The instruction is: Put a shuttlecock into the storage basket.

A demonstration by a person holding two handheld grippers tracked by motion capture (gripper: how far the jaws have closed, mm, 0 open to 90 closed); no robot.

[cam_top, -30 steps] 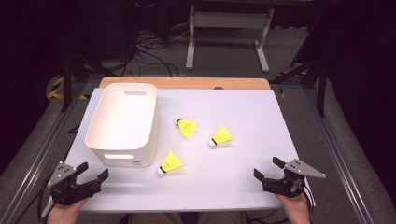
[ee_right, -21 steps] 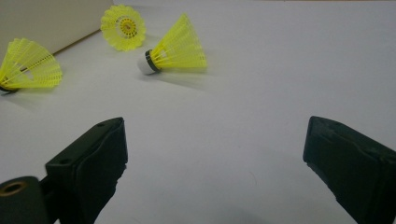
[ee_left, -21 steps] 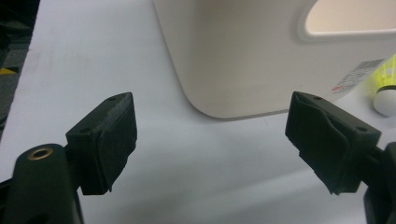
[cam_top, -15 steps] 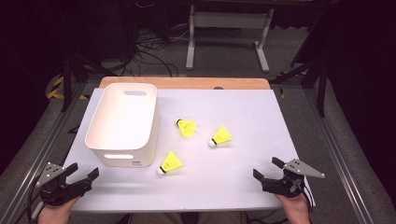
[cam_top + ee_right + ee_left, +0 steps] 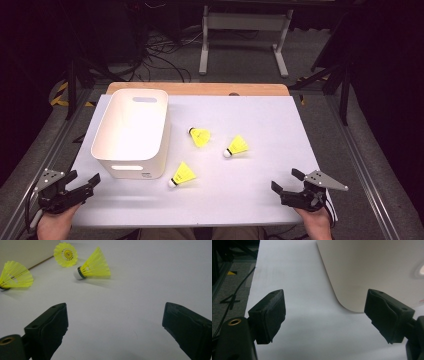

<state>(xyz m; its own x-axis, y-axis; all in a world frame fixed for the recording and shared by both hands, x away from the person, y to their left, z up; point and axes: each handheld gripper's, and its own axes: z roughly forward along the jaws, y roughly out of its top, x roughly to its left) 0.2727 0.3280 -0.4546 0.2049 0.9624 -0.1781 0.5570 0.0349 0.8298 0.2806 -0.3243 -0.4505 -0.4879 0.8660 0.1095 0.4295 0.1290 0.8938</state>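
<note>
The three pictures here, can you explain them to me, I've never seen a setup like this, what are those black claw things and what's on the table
No robot here: a person holds a hand tool in each hand, each with two black fingers that pinch. The big picture is shot from above the person's side of a white table. In it the left gripper sits at the bottom left and the right gripper at the bottom right, both near the table's front edge.

The other two pictures come from small cameras riding on each tool, looking out between its own fingers.

On the table stand a white bin and, to its right, three yellow shuttlecocks: one close to the bin's front corner, one farther back, one more to the right.

Both grippers are open and hold nothing. The left one faces the bin, the right one faces the shuttlecocks.
</note>
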